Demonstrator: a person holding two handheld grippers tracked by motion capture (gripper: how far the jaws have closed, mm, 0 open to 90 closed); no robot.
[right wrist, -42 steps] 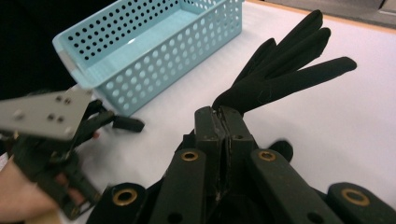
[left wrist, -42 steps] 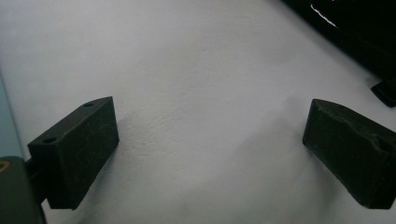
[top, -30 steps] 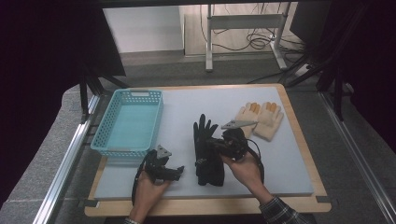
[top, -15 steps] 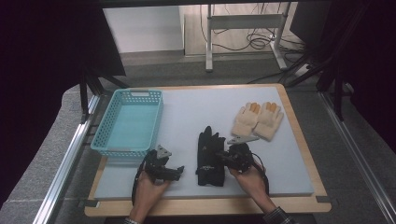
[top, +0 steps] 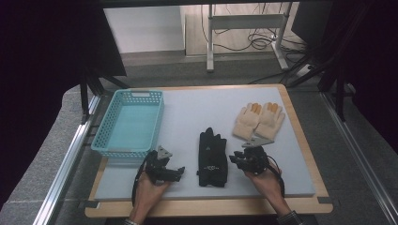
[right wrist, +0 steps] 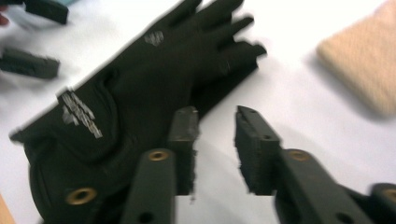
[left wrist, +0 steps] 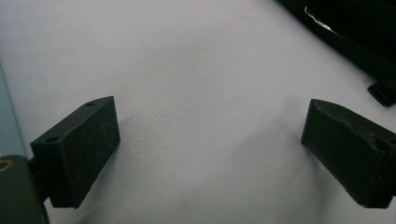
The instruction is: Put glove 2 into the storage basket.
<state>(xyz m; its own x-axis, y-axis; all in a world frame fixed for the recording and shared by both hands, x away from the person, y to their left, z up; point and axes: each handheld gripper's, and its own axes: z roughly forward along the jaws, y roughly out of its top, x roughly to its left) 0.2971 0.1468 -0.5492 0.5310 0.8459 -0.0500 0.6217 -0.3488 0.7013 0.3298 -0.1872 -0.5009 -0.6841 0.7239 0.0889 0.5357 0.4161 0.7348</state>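
Black gloves [top: 212, 157] lie flat on the table [top: 197, 112], between both tongs. Right tongs [right wrist: 215, 135] rest beside them, jaws slightly parted, empty. Left tongs [left wrist: 205, 149] gape wide near a blue basket [top: 129, 122].

The black gloves [top: 212, 159] looked like matt cloth, and the cream gloves [top: 259, 120] seemed knitted. The turquoise basket [top: 129, 123] was latticed plastic on a smooth, matt pale mat [top: 197, 108] over a wooden board [top: 300, 136].
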